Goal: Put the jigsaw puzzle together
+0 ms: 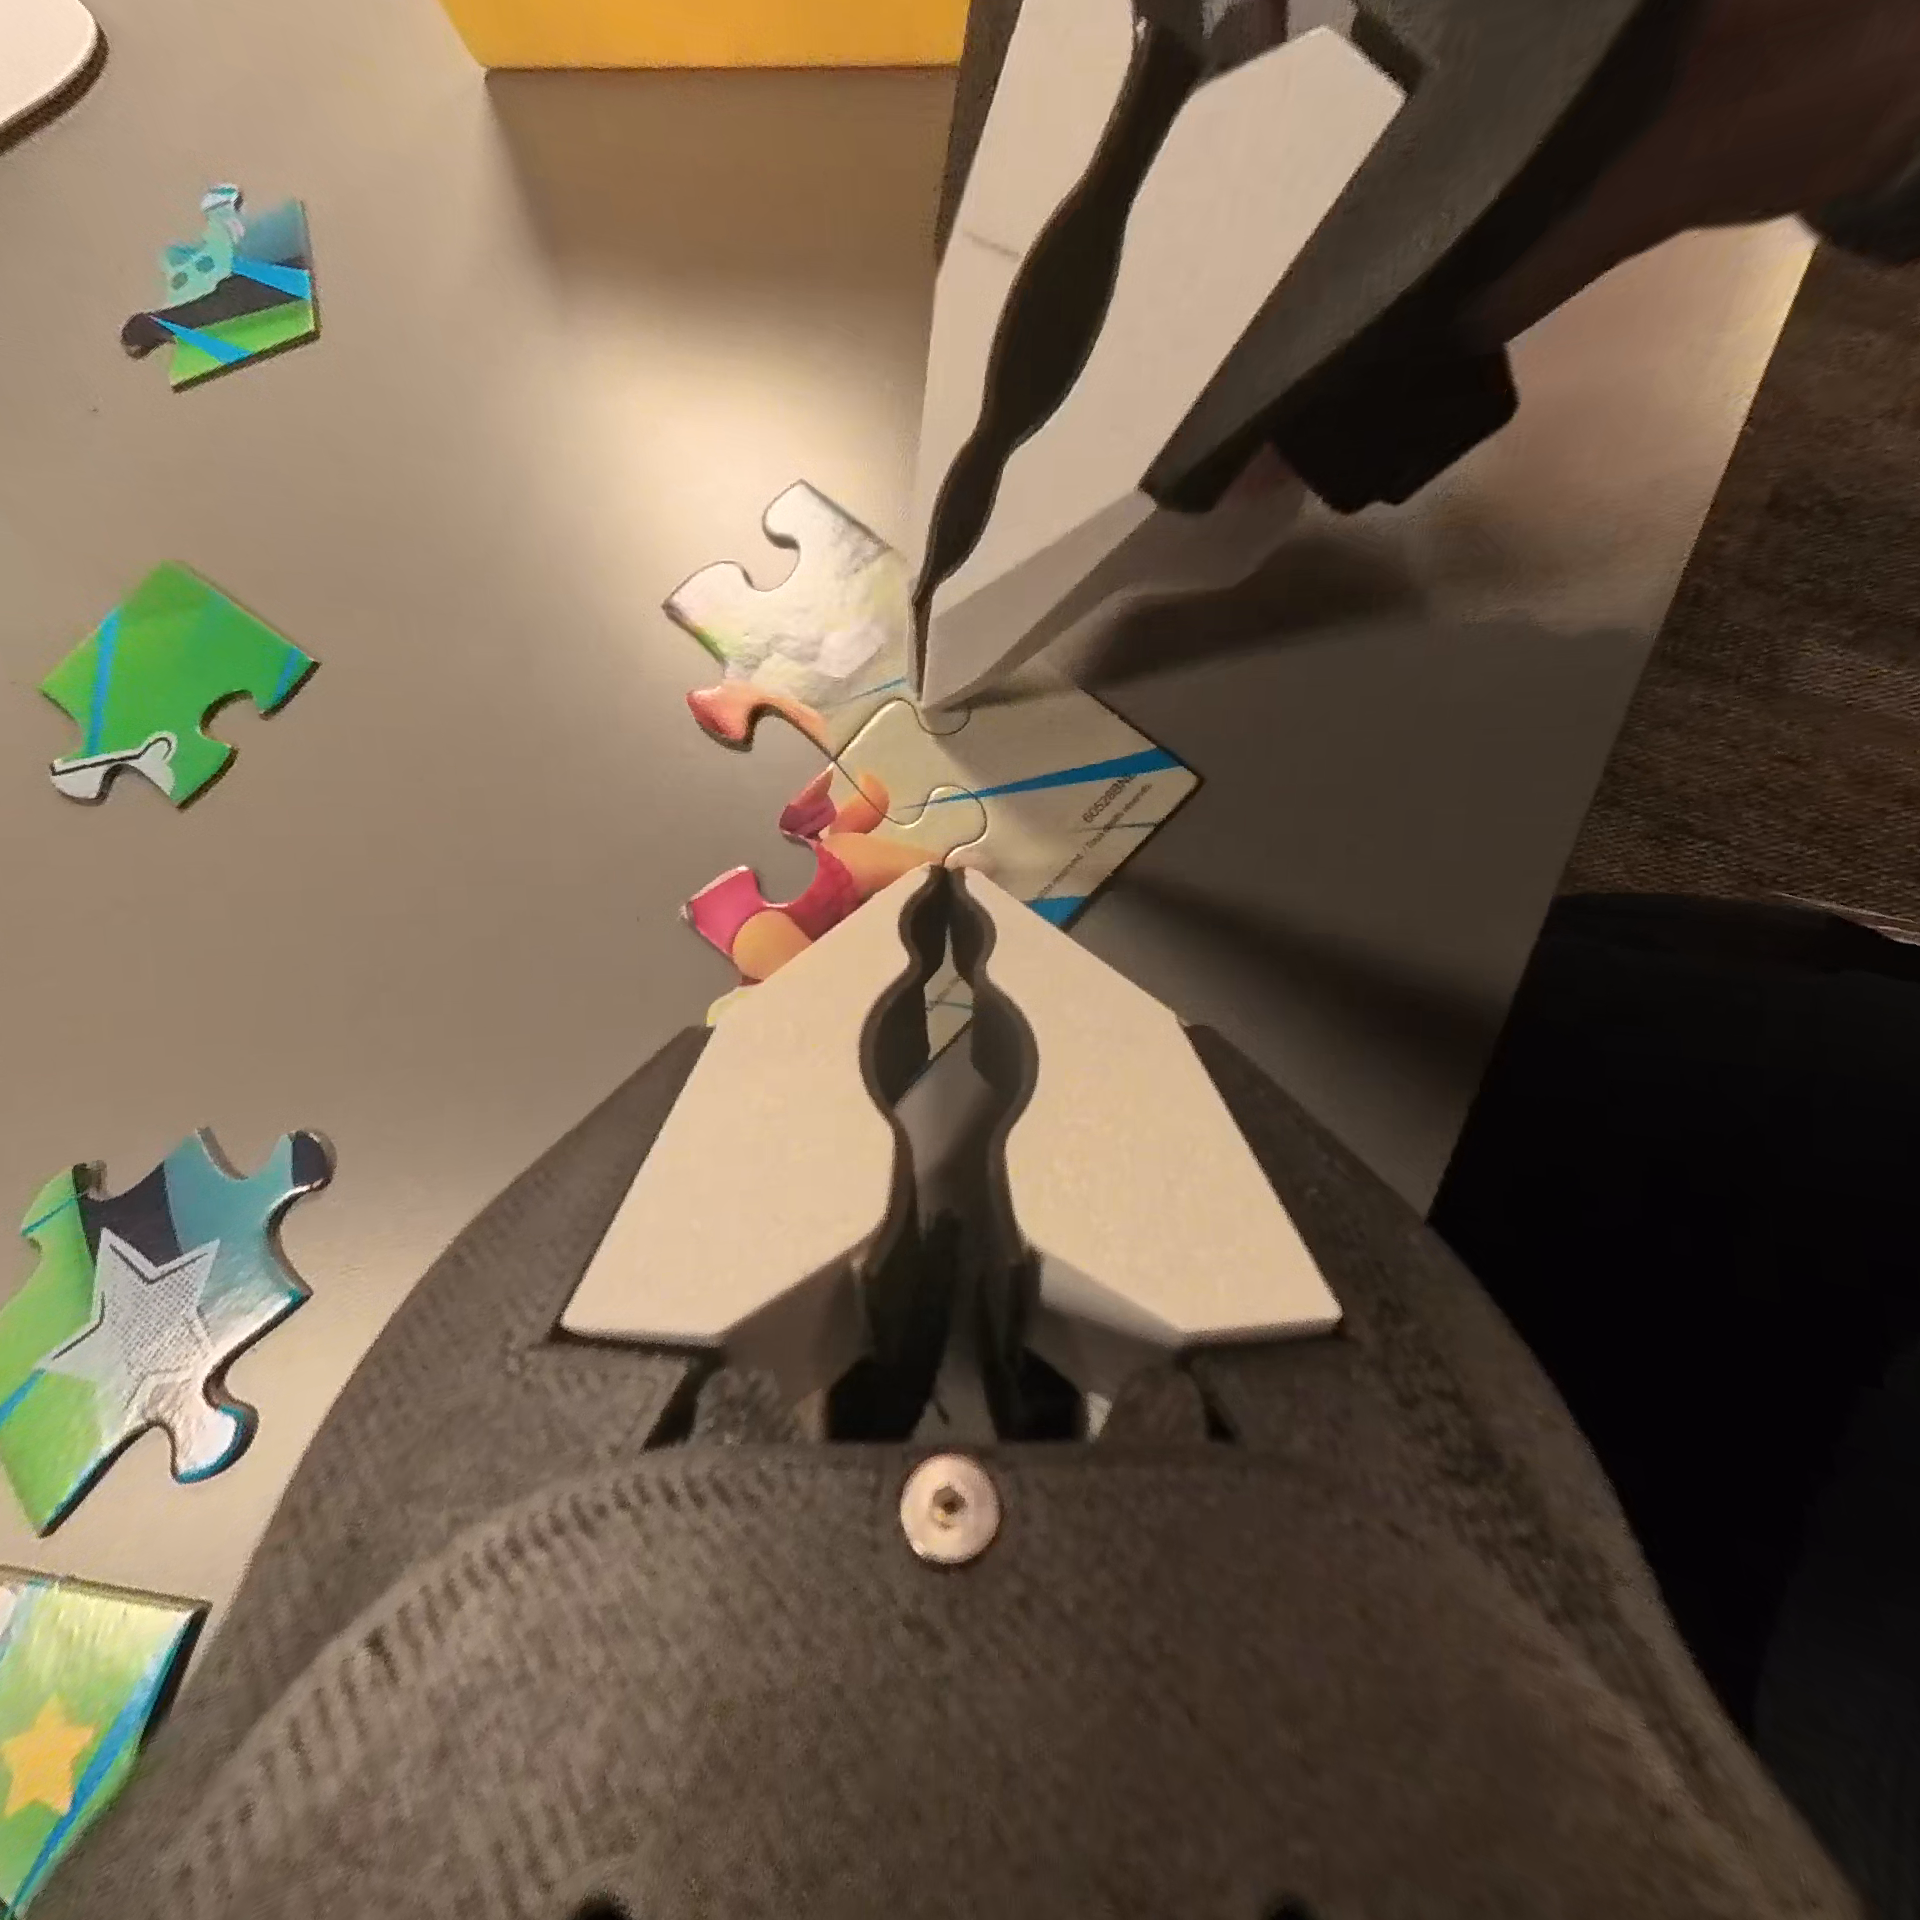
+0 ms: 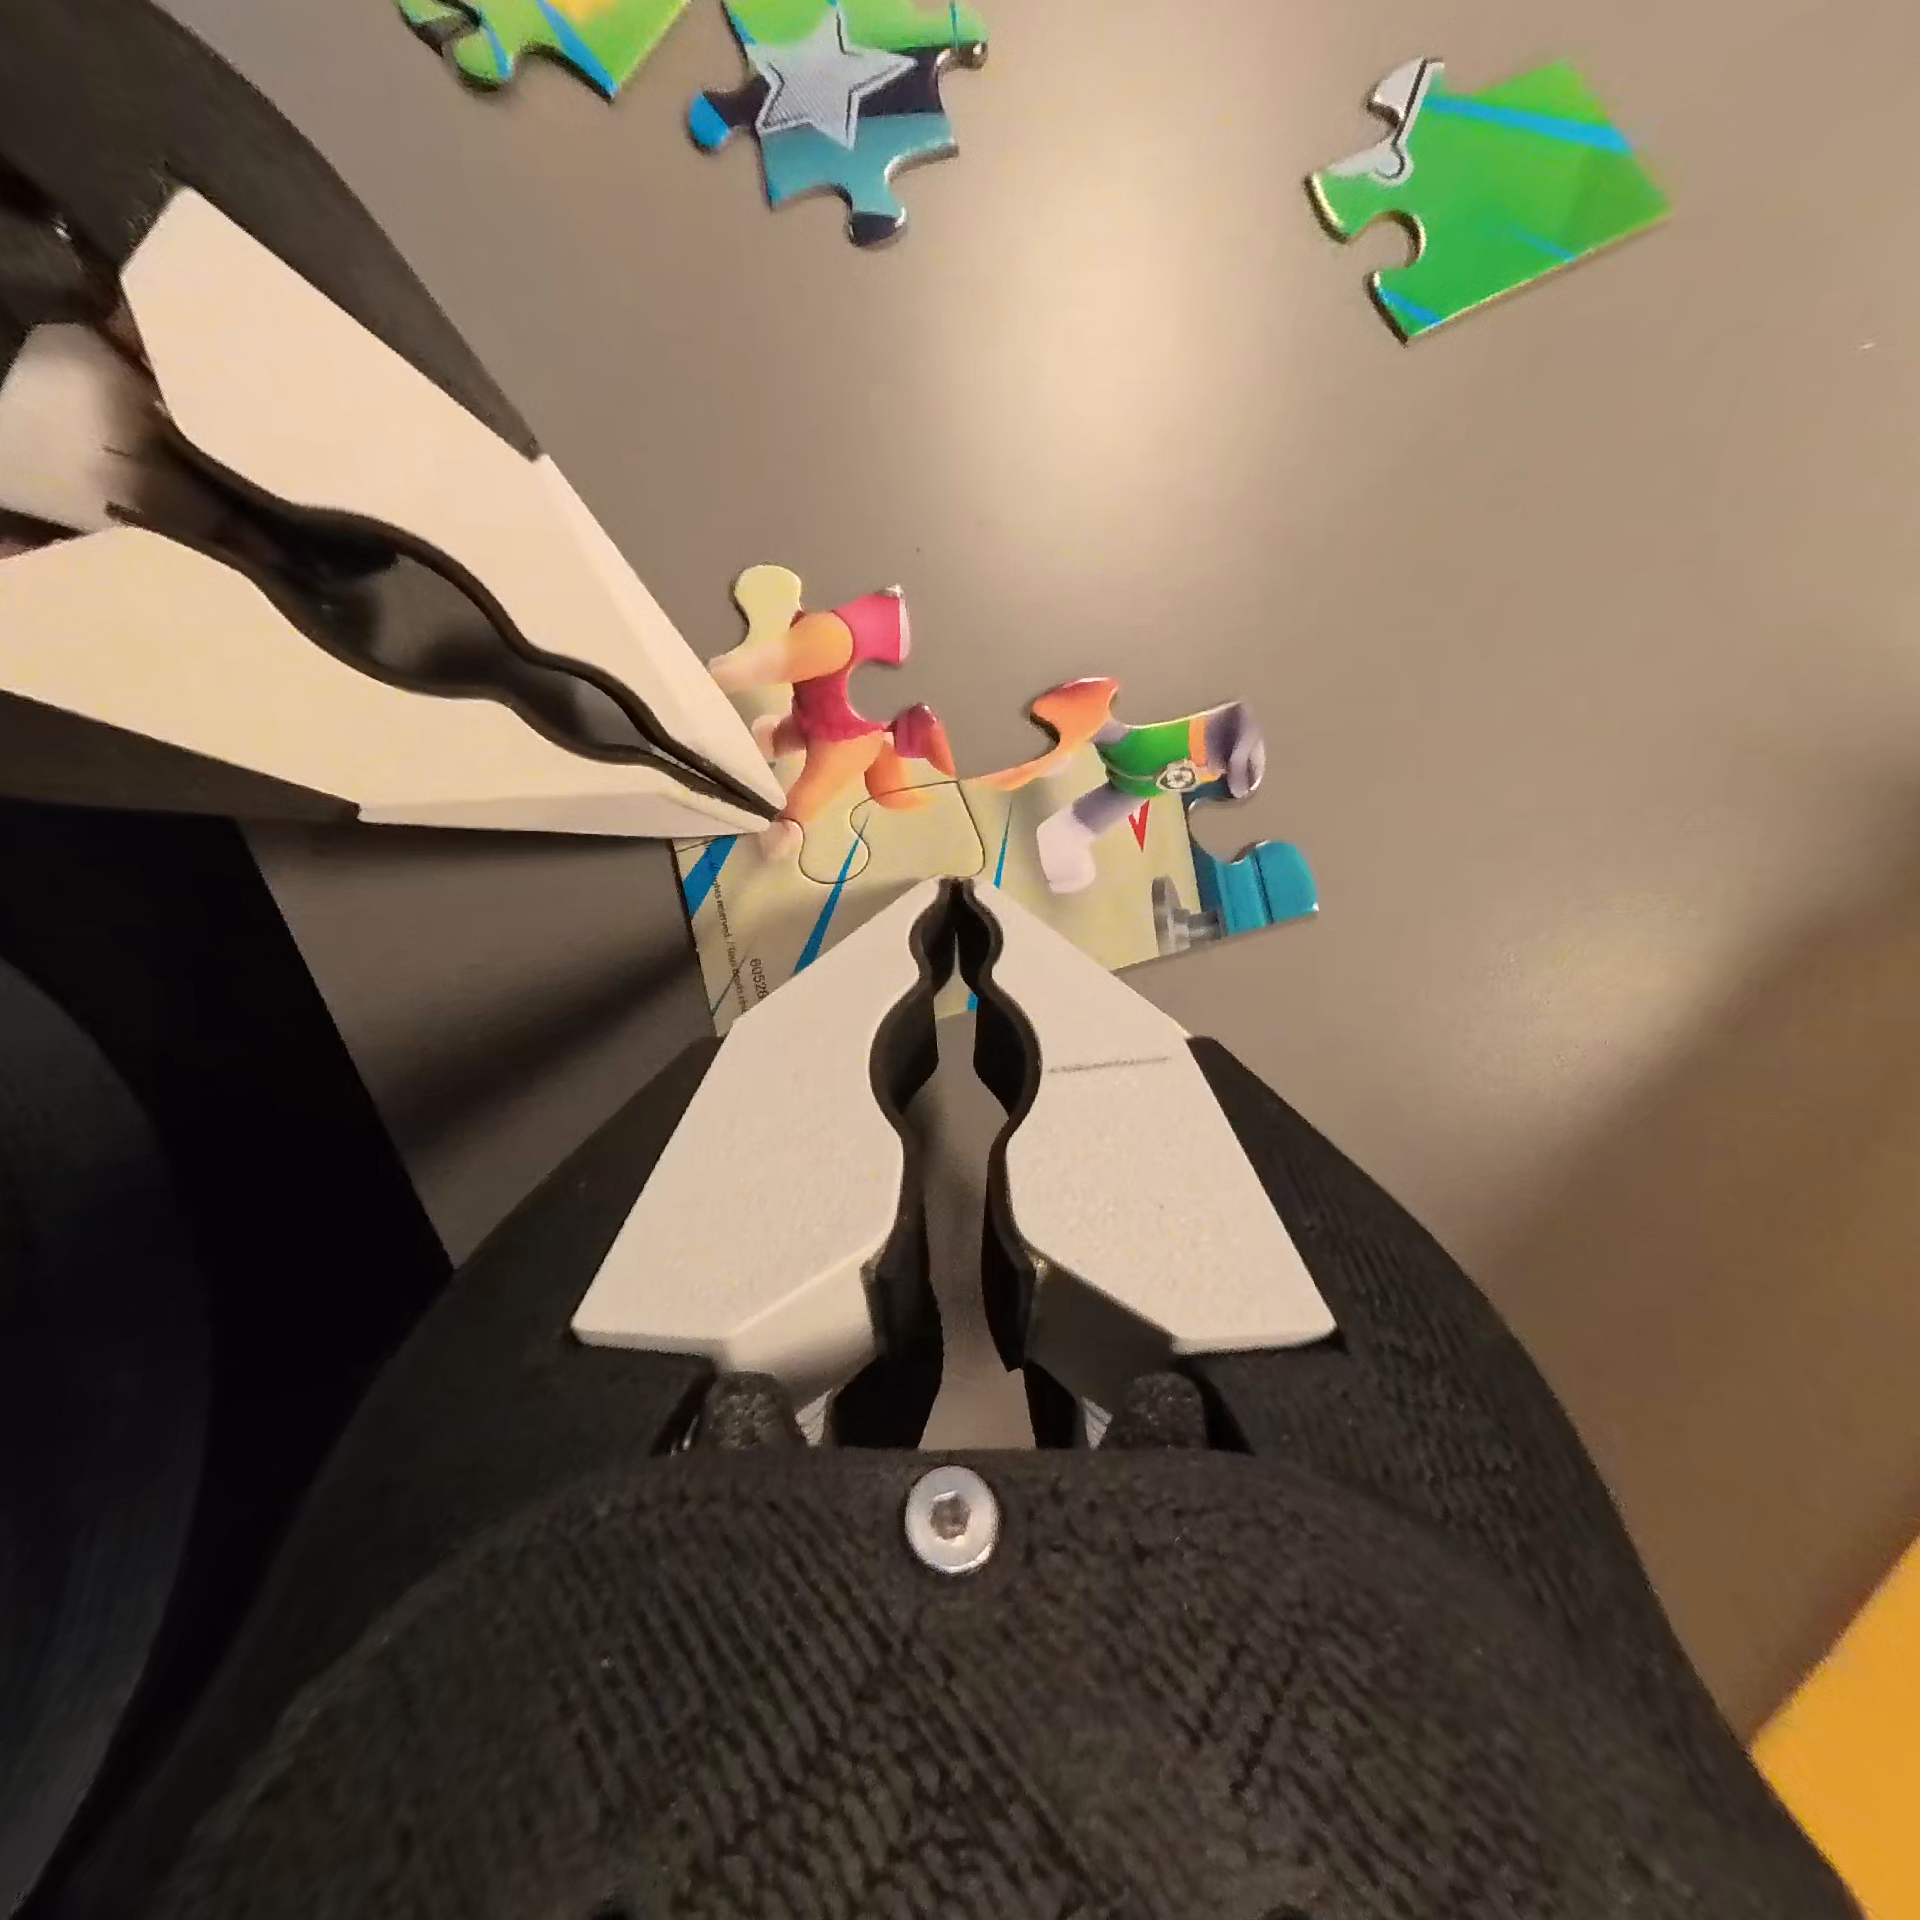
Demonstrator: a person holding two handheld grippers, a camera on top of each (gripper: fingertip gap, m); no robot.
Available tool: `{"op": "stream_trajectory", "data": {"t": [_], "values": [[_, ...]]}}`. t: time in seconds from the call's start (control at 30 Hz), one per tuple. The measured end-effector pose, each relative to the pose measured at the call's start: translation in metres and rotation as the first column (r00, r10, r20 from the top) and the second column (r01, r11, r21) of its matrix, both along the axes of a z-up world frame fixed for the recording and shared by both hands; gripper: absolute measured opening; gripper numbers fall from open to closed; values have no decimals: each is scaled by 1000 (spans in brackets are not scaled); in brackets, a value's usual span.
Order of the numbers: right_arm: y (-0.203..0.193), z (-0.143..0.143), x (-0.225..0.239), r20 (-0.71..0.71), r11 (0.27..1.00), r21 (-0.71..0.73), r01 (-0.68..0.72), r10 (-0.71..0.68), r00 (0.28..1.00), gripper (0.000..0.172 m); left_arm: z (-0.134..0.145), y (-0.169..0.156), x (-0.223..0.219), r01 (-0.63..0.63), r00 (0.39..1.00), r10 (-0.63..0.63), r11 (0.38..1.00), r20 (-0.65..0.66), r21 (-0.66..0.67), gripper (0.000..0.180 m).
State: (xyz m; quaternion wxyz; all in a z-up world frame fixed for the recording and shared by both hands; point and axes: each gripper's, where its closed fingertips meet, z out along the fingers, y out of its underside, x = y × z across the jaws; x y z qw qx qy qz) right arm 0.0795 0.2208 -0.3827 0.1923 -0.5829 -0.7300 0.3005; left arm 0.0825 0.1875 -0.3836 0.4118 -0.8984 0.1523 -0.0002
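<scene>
yellow box (image 1: 707, 31) | grey table (image 1: 520, 416) | white disc edge (image 1: 42, 62)

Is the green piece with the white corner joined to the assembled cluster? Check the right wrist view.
No. The green piece lies alone on the grey table, well apart from the joined cluster.

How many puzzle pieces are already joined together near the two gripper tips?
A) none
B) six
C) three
C: the joined cluster shows three interlocked pieces, a corner piece, one with a pink figure and one with a green figure; the other pieces lie apart.
</scene>
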Motion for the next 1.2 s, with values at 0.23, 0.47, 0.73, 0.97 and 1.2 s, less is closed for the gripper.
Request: {"op": "stream_trajectory", "data": {"t": [0.23, 0.47, 0.73, 0.97, 1.2], "values": [[3, 6, -3, 2, 999, 37, 15, -15, 1000, 0, 0, 0, 0, -13, 1000, 13, 1000, 14, 0, 0], [52, 22, 4, -78, 941, 72, 329, -324, 943, 0, 4, -3, 8, -75, 986, 80, 996, 144, -40, 0], [33, -1, 20, -5, 936, -65, 345, -346, 938, 0, 39, -63, -45, -213, 967, 187, 966, 172, 147, 0], [27, 0, -9, -55, 945, -111, 307, -314, 948, 0, 60, -143, -103, -407, 913, 384, 879, 139, 248, 0], [59, 58, -38, -494, 919, -16, 393, -349, 796, 0, 96, -196, -168, -593, 798, 576, 695, 178, 406, 0]]}}
